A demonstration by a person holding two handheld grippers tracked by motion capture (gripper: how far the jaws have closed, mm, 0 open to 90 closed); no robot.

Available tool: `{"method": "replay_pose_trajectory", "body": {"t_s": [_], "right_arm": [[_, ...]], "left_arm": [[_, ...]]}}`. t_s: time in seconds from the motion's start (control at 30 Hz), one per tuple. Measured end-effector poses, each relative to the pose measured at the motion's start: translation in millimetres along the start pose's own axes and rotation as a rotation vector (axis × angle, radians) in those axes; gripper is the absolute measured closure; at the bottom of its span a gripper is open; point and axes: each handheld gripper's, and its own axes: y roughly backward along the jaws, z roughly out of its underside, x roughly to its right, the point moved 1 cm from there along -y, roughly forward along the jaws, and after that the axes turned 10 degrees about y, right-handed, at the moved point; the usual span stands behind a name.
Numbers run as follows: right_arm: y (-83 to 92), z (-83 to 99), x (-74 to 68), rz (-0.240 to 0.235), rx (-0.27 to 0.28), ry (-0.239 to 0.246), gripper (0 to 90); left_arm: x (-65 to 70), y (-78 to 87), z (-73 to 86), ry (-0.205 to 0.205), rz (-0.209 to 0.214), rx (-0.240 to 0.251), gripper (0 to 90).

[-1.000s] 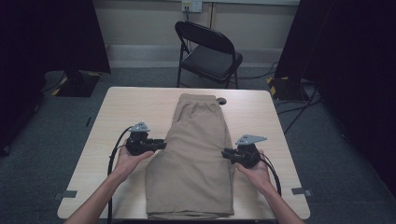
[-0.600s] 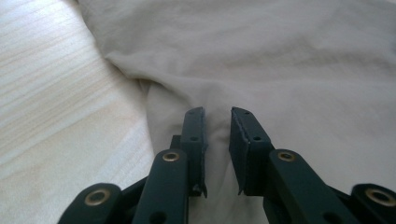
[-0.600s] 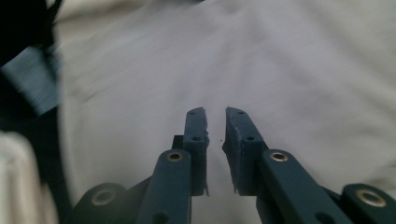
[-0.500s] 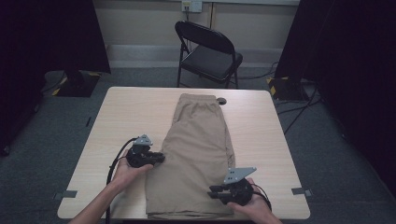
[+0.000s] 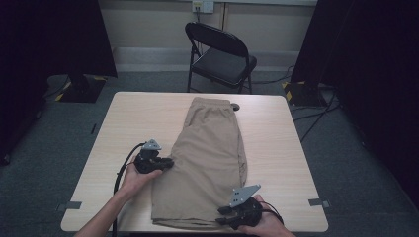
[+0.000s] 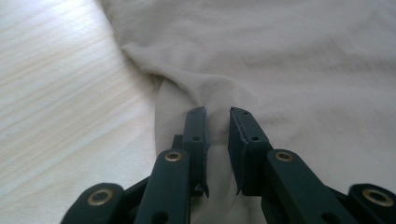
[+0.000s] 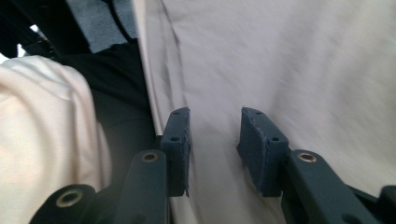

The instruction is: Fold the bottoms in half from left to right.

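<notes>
Tan shorts (image 5: 210, 163) lie flat and lengthwise on the worktop (image 5: 276, 148), waistband toward the far edge, leg hems at the near edge. The left tongs (image 5: 168, 162) meet the garment's left side edge about midway along it; in the left gripper view the left tongs (image 6: 217, 116) rest on a small raised fold of cloth with only a narrow gap between the jaws, cloth lying in that gap, though whether the pads actually pinch it cannot be told. The right tongs (image 5: 221, 216) sit at the near right corner of the shorts, by the hem; in the right gripper view the right tongs (image 7: 212, 123) have their jaws set apart over the fabric, having just been opening, with cloth beneath and between them but not gripped. The worktop is pale wood grain with tape marks near its front corners. Beyond it stand a black folding chair (image 5: 222, 54), a grey carpeted floor (image 5: 59, 128) and dark curtains (image 5: 370, 49). Both forearms enter from the near edge, the left hand (image 5: 133, 180) angled inward, the right hand (image 5: 264, 224) low at the worktop's front.
</notes>
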Motion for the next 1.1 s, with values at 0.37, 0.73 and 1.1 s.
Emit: {"method": "replay_pose_trajectory", "body": {"t_s": [0.37,0.73,1.1], "right_arm": [[1.8,8.2,18.4,0.075,-0.035,-0.027,60.8],[-3.8,0.9,-5.2,-0.016,-0.012,0.070,53.8],[-9.8,4.1,-12.1,0.067,-0.011,0.190,60.7]], "left_arm": [[-3.1,-3.4,-1.0,0.026,0.012,0.026,75.8],[-2.3,-3.4,-0.9,0.031,0.023,0.024,71.6],[-4.2,-3.4,-0.3,0.046,0.046,0.032,69.7]]}}
